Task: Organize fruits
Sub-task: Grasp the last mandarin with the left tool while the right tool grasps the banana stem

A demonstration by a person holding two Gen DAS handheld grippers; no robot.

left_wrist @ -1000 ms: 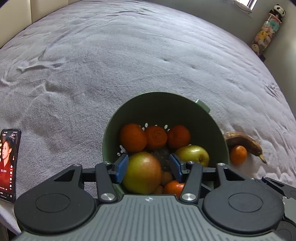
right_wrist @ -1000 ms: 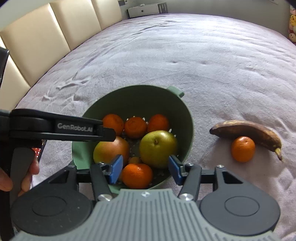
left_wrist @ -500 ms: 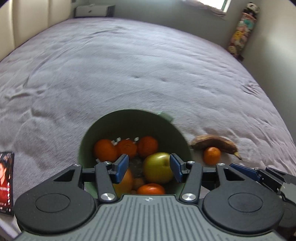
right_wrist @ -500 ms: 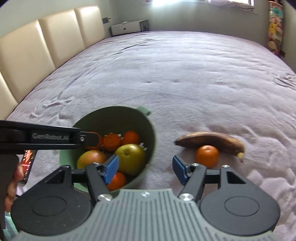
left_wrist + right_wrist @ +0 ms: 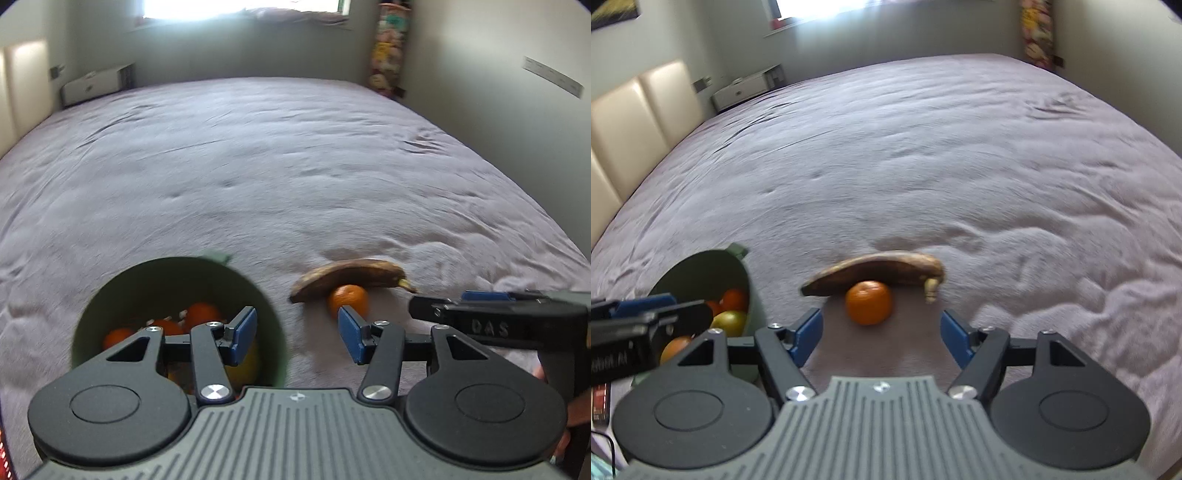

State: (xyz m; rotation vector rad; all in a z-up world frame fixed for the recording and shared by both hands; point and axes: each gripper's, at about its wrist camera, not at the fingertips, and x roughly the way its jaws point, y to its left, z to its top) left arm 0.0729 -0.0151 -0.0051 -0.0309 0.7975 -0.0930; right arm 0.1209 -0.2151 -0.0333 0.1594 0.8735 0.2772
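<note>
Orange and round, a mandarin point(image 5: 868, 302) lay on the grey bed cover point(image 5: 923, 166), touching the near side of a brown, overripe banana point(image 5: 879, 271). The right tool point(image 5: 881, 334) hung just in front of the mandarin with its blue pads spread wide and nothing between them. The left tool point(image 5: 297, 334) was spread wide too and held nothing; it hung over the gap between the green bowl point(image 5: 122, 291) and the two loose fruits. The bowl sat on the bed to the left, well apart from the banana, and it already had several mandarins and a yellow-green apple point(image 5: 729, 321) inside. It looked like the next job was to pick up the mandarin and put it in the bowl. A few things could go wrong. The mandarin was round, so it might roll away on the soft cover if one pad bumped it first. The banana looked very soft, so a pad pushing into it could squash it. The two tools were close together, so they might knock into each other on the way to the bowl.
</note>
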